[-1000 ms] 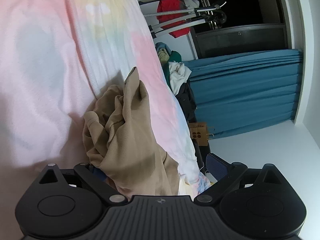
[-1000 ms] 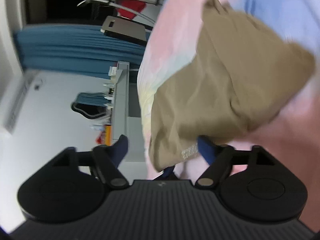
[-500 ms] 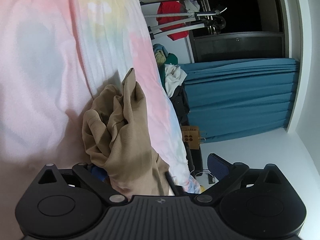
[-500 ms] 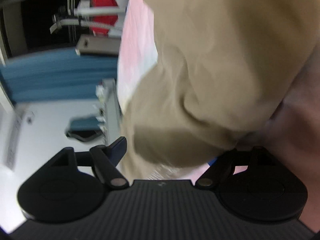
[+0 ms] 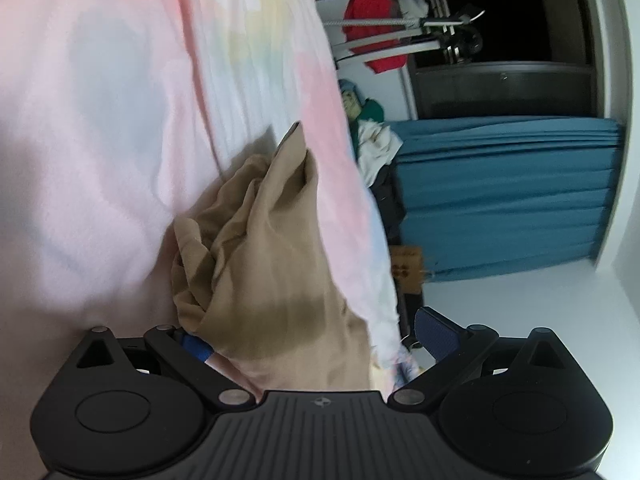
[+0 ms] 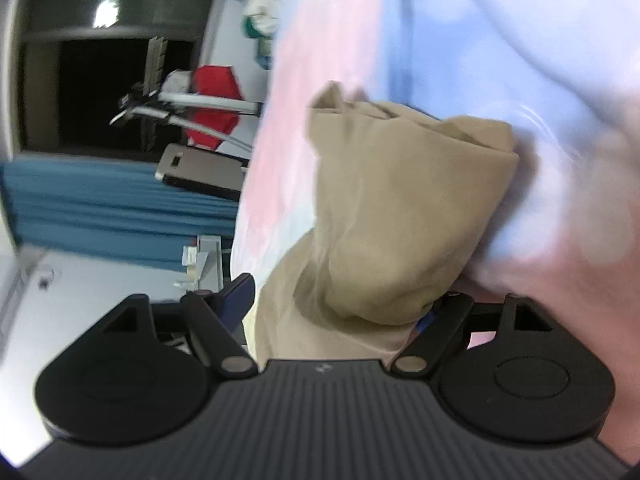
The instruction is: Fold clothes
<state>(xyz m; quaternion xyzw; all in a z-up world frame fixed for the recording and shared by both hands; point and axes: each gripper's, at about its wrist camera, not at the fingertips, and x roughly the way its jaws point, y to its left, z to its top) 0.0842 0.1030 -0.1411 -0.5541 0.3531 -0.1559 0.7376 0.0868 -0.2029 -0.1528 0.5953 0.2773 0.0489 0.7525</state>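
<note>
Tan garment [image 5: 272, 248] bunched up, lying on the pastel tie-dye sheet [image 5: 100, 140], which fills most of both views; no readable writing on the cloth. My left gripper [image 5: 316, 336]: jaws spread wide, garment sits between them, draped over the gripper body; left blue pad [image 5: 196, 348] is half buried under the fabric, right pad [image 5: 436, 332] is clear of it, out past the sheet's edge. Nothing pinched that I can see. My right gripper [image 6: 336, 304]: also wide apart, cloth bulging down between the fingers and covering most of the far pad [image 6: 426, 320]; near pad [image 6: 240, 296] is free, off the sheet. Right view is motion-blurred, so whether cloth touches the pads there I can't tell. Only markings: a small round logo on each gripper body, and a cardboard box [image 5: 406, 270] with dark print, too small to read. Room, tilted in both cameras: teal curtain [image 5: 500, 196], clothes pile [image 5: 372, 140] at the sheet's edge, red garment [image 5: 372, 36] on a metal drying rack [image 5: 400, 24], dark window [image 6: 100, 96], white floor [image 5: 520, 300]
</note>
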